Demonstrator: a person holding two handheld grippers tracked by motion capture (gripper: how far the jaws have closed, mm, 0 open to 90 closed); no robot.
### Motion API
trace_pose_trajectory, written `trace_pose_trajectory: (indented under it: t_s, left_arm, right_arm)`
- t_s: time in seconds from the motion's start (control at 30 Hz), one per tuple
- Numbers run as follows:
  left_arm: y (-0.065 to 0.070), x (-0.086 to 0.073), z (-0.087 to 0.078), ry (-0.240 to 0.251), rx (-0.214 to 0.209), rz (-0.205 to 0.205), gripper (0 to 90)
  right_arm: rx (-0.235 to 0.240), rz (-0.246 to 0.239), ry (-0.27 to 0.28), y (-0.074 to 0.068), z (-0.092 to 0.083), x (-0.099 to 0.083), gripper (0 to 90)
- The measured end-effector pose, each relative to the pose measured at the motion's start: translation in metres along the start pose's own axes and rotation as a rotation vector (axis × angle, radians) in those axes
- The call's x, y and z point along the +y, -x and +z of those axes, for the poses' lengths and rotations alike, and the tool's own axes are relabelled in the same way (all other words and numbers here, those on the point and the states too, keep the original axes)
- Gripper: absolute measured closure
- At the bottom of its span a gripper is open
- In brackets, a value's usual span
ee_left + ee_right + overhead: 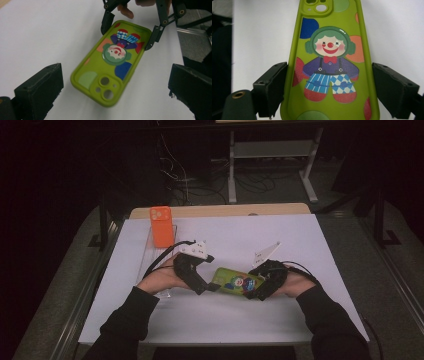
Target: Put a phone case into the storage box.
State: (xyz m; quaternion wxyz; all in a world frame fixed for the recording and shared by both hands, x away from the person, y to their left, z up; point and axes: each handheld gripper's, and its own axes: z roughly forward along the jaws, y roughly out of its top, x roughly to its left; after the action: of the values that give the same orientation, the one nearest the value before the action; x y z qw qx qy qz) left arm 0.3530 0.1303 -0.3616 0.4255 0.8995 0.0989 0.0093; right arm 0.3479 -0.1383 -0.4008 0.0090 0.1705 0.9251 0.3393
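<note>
Green clown phone case (234,282): between both grippers over the white surface (300,235). Right gripper (329,85) jaws grip its sides; left gripper (113,90) jaws spread wide, empty. Risk: shallow end-grip, case may pivot or drop.

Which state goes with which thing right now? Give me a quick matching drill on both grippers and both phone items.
Things:
1. green clown case
2. orange phone
3. left gripper
4. right gripper

States:
A. jaws wide, touching nothing
B. propped in the clear stand, far left
C. clamped across the case's bottom end
D. between the grippers, clown side up

Pairs: 1-D, 2-B, 3-A, 4-C
</note>
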Motion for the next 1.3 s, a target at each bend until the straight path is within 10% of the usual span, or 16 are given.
trace_pose_trajectory:
  t_s: [0.77,1.3]
  left_arm:
    - [0.018,-0.008,0.034,-0.188,-0.12,0.117,0.0]
    - [0.021,-0.01,0.047,-0.259,-0.134,0.144,5.5]
  right_arm:
    - [0.113,-0.146,-0.003,-0.026,0.007,0.017,15.1]
    - [0.134,-0.14,-0.012,-0.032,0.006,0.02,15.1]
